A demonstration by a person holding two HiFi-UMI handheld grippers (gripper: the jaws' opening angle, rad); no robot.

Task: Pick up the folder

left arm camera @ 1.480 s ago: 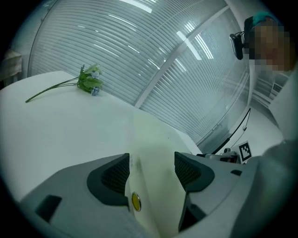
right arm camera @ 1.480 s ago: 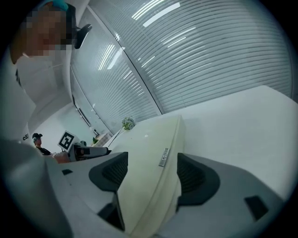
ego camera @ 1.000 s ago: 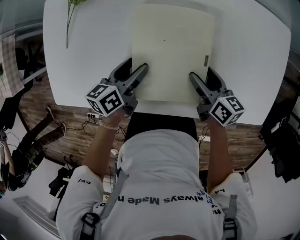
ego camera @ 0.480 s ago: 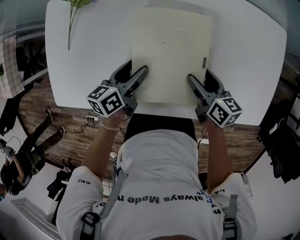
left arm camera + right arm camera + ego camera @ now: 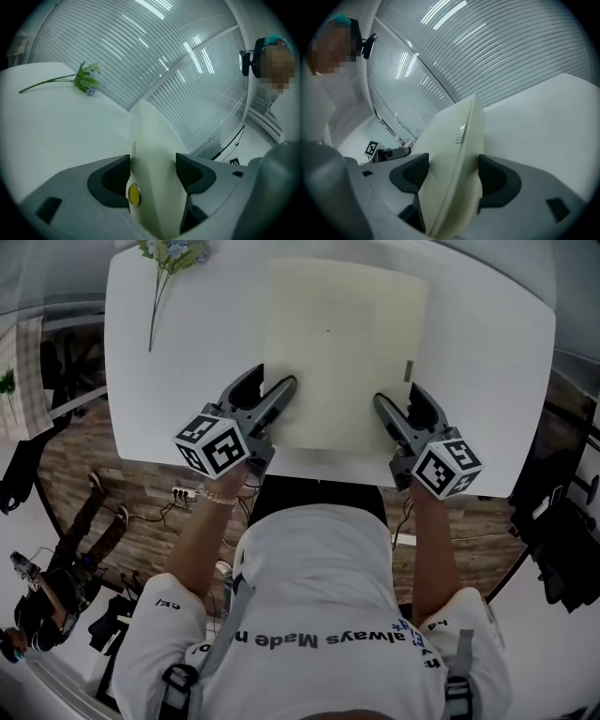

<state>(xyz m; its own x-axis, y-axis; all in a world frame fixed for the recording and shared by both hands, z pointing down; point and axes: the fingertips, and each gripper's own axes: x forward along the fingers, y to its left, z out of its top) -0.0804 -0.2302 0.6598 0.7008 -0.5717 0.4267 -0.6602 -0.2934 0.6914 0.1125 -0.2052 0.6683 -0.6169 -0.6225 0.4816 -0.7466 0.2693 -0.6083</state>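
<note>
A large cream folder (image 5: 342, 343) lies in the middle of the white table (image 5: 487, 381), its near edge toward me. My left gripper (image 5: 270, 382) is shut on its near left corner and my right gripper (image 5: 401, 397) on its near right corner. In the left gripper view the folder (image 5: 154, 154) fills the gap between the dark pads of the left gripper (image 5: 152, 166), with a yellow stud (image 5: 134, 195) showing. The right gripper view shows the folder (image 5: 450, 140) edge-on and slightly bowed in the right gripper (image 5: 452, 171), with a small metal label (image 5: 461, 133) on its cover.
A green flower sprig (image 5: 164, 277) lies at the table's far left corner, also in the left gripper view as the sprig (image 5: 79, 82). A wooden floor with cables lies below the table's near edge. Another person (image 5: 56, 577) stands at the lower left.
The head view has shifted slightly, bringing more of the flower sprig into view. Both grippers stay clamped on the folder's near corners.
</note>
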